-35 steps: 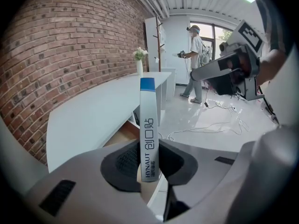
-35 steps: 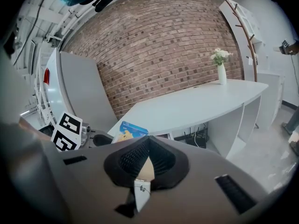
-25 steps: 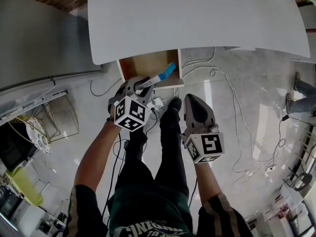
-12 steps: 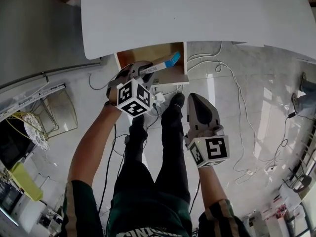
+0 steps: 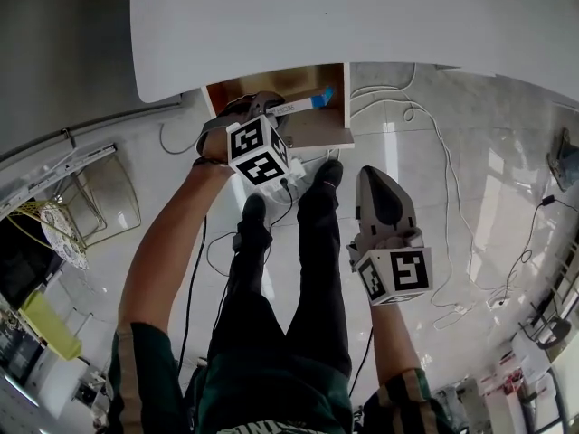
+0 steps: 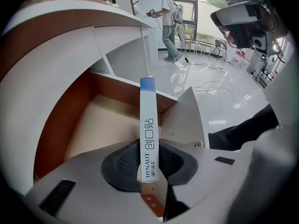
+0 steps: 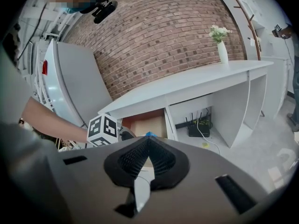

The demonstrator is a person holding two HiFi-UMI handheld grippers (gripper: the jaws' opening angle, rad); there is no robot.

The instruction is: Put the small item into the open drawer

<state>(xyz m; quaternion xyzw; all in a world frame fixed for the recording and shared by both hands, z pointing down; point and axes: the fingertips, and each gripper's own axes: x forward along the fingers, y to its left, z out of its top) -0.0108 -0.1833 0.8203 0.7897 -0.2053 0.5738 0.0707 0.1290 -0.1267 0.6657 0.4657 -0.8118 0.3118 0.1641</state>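
My left gripper point(image 6: 148, 166) has its fingers clamped on the slim white box point(image 6: 148, 133) with the blue end, closed only as far as its width. The box juts out over the open wooden drawer point(image 6: 105, 125) beneath the white tabletop point(image 5: 362, 16). My right gripper point(image 7: 148, 149) hangs apart, fingers pressed together on nothing.

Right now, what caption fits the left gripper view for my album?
Left claw holds a slim white box, aimed at the open drawer.

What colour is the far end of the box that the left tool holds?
Blue, on an otherwise white plaster box; best seen in the left gripper view.
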